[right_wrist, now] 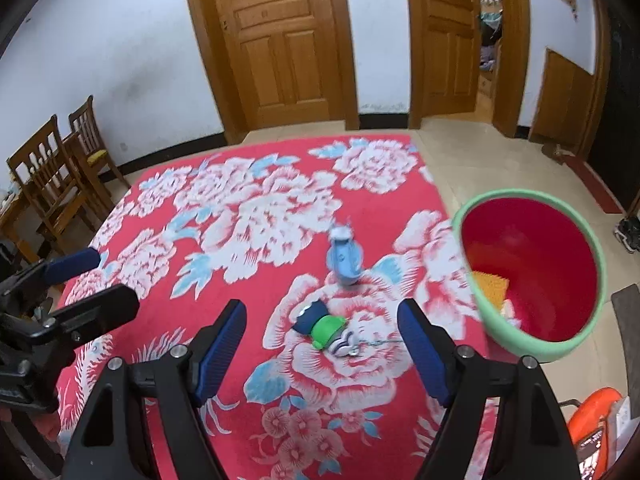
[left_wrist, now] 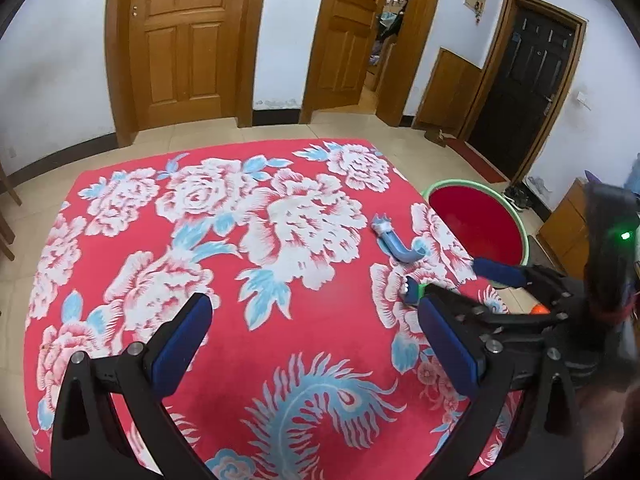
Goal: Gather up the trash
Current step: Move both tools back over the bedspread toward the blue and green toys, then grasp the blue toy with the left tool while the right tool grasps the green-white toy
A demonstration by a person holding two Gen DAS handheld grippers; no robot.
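A small blue, green and white toy-like piece of trash (right_wrist: 323,327) lies on the red flowered cloth (right_wrist: 240,208), just ahead of my right gripper (right_wrist: 320,350), which is open and empty. A light-blue curved piece (right_wrist: 344,258) lies farther on; it also shows in the left wrist view (left_wrist: 396,242). A red bin with a green rim (right_wrist: 532,276) stands off the cloth's right edge with yellow and orange items inside. My left gripper (left_wrist: 314,340) is open and empty over the cloth. The right gripper (left_wrist: 460,280) shows in the left wrist view, over the small piece (left_wrist: 412,290).
Wooden chairs (right_wrist: 52,176) stand to the left of the cloth. Wooden doors (right_wrist: 280,40) and an open doorway (right_wrist: 486,40) line the far wall. A dark door (left_wrist: 524,92) is at right. An orange object (right_wrist: 592,428) lies at lower right.
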